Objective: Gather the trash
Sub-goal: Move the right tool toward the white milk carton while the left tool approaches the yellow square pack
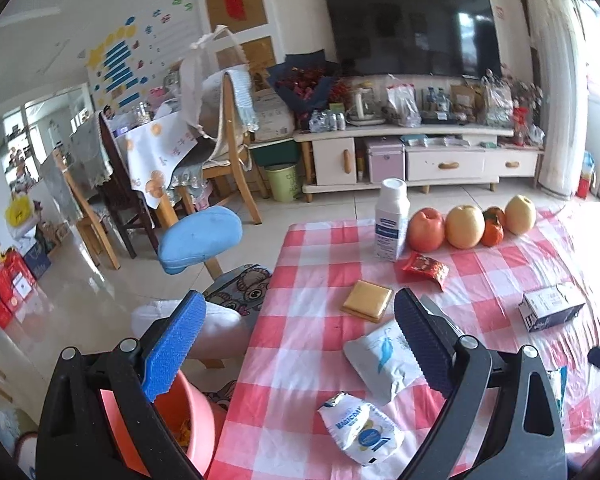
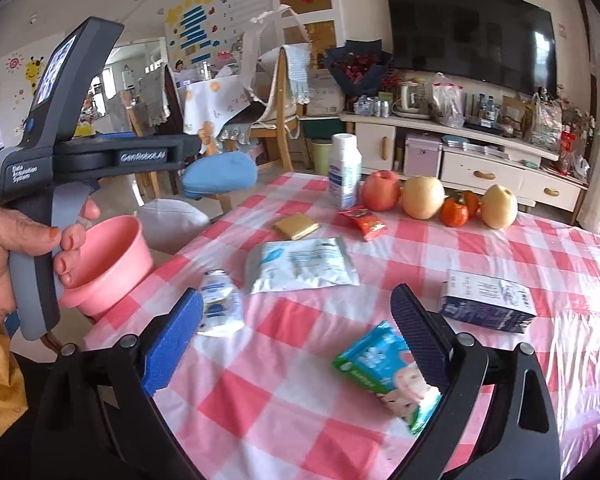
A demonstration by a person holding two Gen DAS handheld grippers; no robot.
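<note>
A: How far along? Both jaws are spread and hold nothing; the left gripper (image 1: pixel 296 344) and right gripper (image 2: pixel 298 340) hover low in frame.

B: Barely begun. The pink plastic bin (image 2: pixel 108 264), left of the checkered surface (image 2: pixel 260 412), holds scraps; crinkly white pouch (image 2: pixel 300 266), glossy green carton (image 2: pixel 388 376) and red wrapper (image 2: pixel 364 220) lie mid-frame.
</note>
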